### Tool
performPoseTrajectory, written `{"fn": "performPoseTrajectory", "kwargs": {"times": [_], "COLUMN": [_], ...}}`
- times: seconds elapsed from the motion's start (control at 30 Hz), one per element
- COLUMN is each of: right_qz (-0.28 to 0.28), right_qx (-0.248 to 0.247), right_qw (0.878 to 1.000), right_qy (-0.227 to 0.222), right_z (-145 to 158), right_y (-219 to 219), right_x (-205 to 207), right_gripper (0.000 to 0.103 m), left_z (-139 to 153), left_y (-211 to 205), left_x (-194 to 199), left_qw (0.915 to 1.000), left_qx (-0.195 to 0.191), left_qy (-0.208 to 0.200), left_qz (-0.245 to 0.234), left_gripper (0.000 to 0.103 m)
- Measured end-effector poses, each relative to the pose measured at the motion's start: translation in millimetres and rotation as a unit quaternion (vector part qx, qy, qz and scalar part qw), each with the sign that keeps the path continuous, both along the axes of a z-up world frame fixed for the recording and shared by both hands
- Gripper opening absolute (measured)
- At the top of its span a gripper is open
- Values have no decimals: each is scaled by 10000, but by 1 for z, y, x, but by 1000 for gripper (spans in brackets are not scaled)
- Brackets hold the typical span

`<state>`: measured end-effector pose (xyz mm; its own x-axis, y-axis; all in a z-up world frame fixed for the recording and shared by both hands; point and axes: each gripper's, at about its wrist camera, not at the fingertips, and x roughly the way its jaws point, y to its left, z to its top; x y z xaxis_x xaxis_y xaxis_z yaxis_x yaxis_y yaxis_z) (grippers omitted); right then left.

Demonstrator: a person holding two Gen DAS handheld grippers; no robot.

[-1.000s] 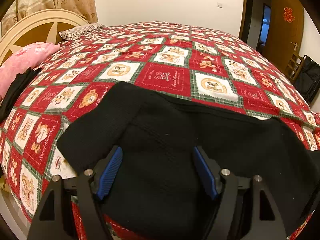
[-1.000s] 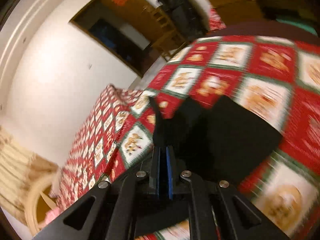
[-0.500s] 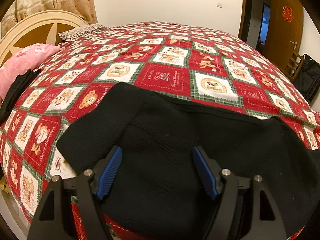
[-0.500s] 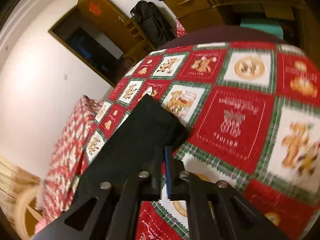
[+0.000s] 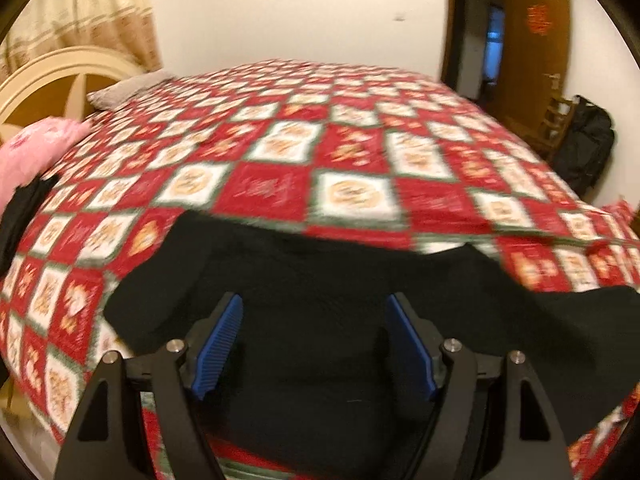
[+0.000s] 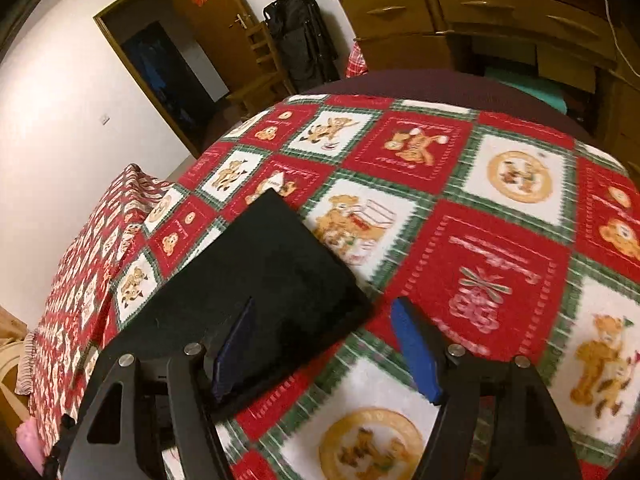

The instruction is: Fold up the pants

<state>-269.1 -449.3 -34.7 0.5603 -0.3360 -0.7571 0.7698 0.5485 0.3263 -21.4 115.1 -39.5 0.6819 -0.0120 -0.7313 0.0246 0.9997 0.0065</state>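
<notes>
The black pants (image 5: 320, 320) are spread flat on a bed that is covered by a red, white and green blanket (image 5: 280, 152) with teddy bear squares. In the left wrist view the wide part of the pants is seen low in the middle, with one flap folded out to the left and a long part reaching off to the right. In the right wrist view a straight, square end of the pants (image 6: 260, 272) is seen lying flat on the blanket (image 6: 480, 208). The left gripper (image 5: 316, 344) is held right over the pants with its blue pads (image 5: 218, 348) spread wide apart, and nothing is pinched between them. The right gripper (image 6: 328, 348) is spread wide too, with one pad over the black cloth and the other over the blanket, and nothing is held. A pink pillow (image 5: 36, 152) and a cream headboard (image 5: 52, 76) are seen at the far left. A brown door (image 6: 216, 24), a black bag (image 6: 300, 36) and a wooden desk (image 6: 480, 12) are seen past the bed.
</notes>
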Motion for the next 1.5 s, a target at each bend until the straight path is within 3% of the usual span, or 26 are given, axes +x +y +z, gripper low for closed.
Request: {"fn": "performPoseTrajectory", "kwargs": {"times": [0.03, 0.07, 0.1, 0.13, 0.17, 0.23, 0.37, 0.47, 0.53, 0.6, 0.67, 0.73, 0.83, 0.93, 1.0, 1.13, 1.23, 1.3, 1.47, 1.5], "right_qz": [89, 258, 328, 411, 447, 524, 562, 588, 559, 508, 476, 510, 168, -49, 490, 2496, 3957, 4915, 6254, 6394], "right_qx": [-60, -146, -173, -105, -31, -5, -611, -632, -529, -264, -197, -274, -131, -807, -1417, -1195, -798, -855, -1041, -1084], "right_qw": [9999, 9990, 9985, 9983, 9984, 9986, 9962, 9963, 9966, 9978, 9986, 9983, 9998, 9965, 9880, 9585, 9129, 8660, 7731, 7607], "right_qy": [110, 321, 404, 407, 344, 80, -263, 49, 289, 330, 92, 89, -15, -233, -366, -688, -609, -351, 176, 260], "right_z": [0, 0, -1, -2, -1, 8, 36, 29, 14, -1, 3, 2, 7, 37, 60, 70, 55, 39, 1, -3], "right_y": [3, 6, 8, 7, 5, 2, 4, 2, 1, -5, -8, -7, -12, 5, 32, 94, 154, 205, 289, 297], "right_x": [7, 16, 19, 22, 22, 16, 2, 2, 1, -1, -6, -4, -13, -17, 2, 78, 146, 192, 255, 260], "right_gripper": [59, 38, 26, 16, 13, 12, 11, 11, 11, 11, 12, 18, 20, 20, 20, 20, 20, 20, 20, 20], "left_z": [2, 4, 5, 6, 6, 4, 1, -2, -7, -17, -25, -29, -32, -24, -6, 22, 21, 11, -22, -27], "left_y": [-8, -16, -22, -29, -33, -42, -57, -71, -82, -86, -81, -67, -45, -30, -18, 10, 42, 61, 102, 104], "left_x": [0, 0, 1, 1, 1, -1, -5, 1, 10, 25, 36, 46, 59, 63, 53, 33, 25, 23, 14, 13], "left_qw": [9999, 9997, 9995, 9993, 9992, 9986, 9970, 9951, 9950, 9951, 9961, 9979, 9985, 9961, 9968, 9985, 9957, 9916, 9843, 9832], "left_qx": [-57, -100, -126, -135, -130, -135, -115, -166, 13, 198, 203, -4, -215, -635, -703, -477, 150, 412, 295, 348], "left_qy": [-3, 5, 20, 35, 47, 89, 149, 186, 189, 393, 491, 496, 499, 613, 372, -224, -521, -436, 141, 211], "left_qz": [-135, -229, -288, -347, -384, -509, -748, -952, -977, -890, -701, -419, 18, 25, 113, 157, 752, 1142, 1736, 1778], "left_gripper": [77, 77, 77, 77, 77, 77, 77, 77, 77, 78, 80, 89, 89, 89, 88, 88, 88, 88, 87, 87]}}
